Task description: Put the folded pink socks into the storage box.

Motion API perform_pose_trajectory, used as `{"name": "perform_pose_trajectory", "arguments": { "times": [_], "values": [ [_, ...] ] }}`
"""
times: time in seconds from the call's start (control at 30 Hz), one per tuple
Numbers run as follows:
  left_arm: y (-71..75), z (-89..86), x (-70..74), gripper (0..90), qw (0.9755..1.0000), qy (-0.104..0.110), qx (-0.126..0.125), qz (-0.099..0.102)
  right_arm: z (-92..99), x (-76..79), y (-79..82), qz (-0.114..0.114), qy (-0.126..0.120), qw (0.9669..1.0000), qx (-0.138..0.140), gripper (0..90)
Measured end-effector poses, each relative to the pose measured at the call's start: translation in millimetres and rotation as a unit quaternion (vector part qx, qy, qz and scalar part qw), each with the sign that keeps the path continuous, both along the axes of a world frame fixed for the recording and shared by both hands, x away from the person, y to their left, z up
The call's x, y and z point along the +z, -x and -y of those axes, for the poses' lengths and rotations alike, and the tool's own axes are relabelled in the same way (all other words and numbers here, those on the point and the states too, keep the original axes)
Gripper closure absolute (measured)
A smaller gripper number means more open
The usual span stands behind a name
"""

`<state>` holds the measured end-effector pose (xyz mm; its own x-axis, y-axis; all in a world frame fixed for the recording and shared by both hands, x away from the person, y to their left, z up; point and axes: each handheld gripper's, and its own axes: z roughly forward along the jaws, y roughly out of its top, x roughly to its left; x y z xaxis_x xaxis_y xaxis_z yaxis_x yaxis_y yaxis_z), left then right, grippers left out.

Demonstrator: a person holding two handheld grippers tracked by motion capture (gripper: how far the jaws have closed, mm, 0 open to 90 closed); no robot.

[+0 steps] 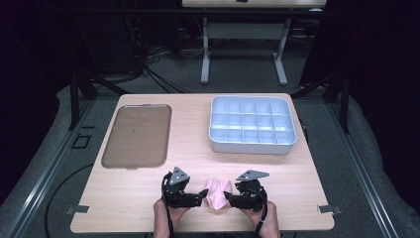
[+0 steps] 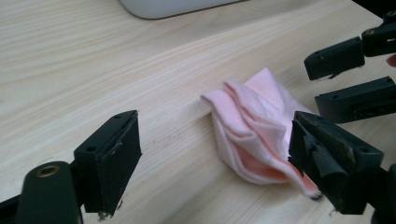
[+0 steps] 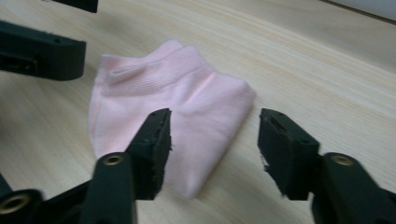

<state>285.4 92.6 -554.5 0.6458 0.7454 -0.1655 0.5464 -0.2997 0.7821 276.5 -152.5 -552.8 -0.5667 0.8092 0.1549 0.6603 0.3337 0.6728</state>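
Observation:
A folded pink sock point(image 1: 218, 193) lies flat on the wooden table point(image 1: 124, 198) near its front edge, between my two grippers. On its left side is my left gripper point(image 1: 201, 195), on its right my right gripper point(image 1: 228, 198). In the left gripper view the sock point(image 2: 252, 126) lies between widely open jaws point(image 2: 215, 163), and the right-hand jaw overlaps the sock's near edge. In the right gripper view the ribbed cuff of the sock point(image 3: 187, 98) points away, and the gripper point(image 3: 217, 149) stands open over its near end. Neither gripper holds anything.
A flat brown tray point(image 1: 136, 134) rests on the table's left half. A pale blue box point(image 1: 252, 124) with several compartments stands at the back right. Bare wood surrounds the sock. Beyond the table stands another table's white legs point(image 1: 205, 49).

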Motion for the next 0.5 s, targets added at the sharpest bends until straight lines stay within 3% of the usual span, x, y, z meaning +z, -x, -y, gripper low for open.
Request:
{"name": "perform_pose_trajectory", "arguments": {
  "times": [0.1, 0.23, 0.4, 0.5],
  "values": [
    [-2.0, 10.9, 0.3, 15.5, 0.9998, -0.014, -0.010, 0.007, 4.8, -0.8, -0.3, 0.003, 0.001, 0.9999, -0.016, 31.2],
    [-7.5, 21.6, -5.8, 15.7, 0.9991, -0.038, -0.016, 0.003, 2.0, -5.0, 0.4, 0.004, 0.012, 0.9998, -0.013, 24.9],
    [-10.1, 24.8, -15.8, 17.9, 0.9972, -0.075, -0.007, 0.002, -10.0, -14.4, 0.8, 0.009, 0.053, 0.9986, -0.004, 23.1],
    [-10.1, 23.0, -21.1, 18.4, 0.9969, -0.079, -0.001, -0.005, -12.9, -17.4, 1.0, 0.011, 0.071, 0.9974, -0.003, 23.0]
  ]
}}
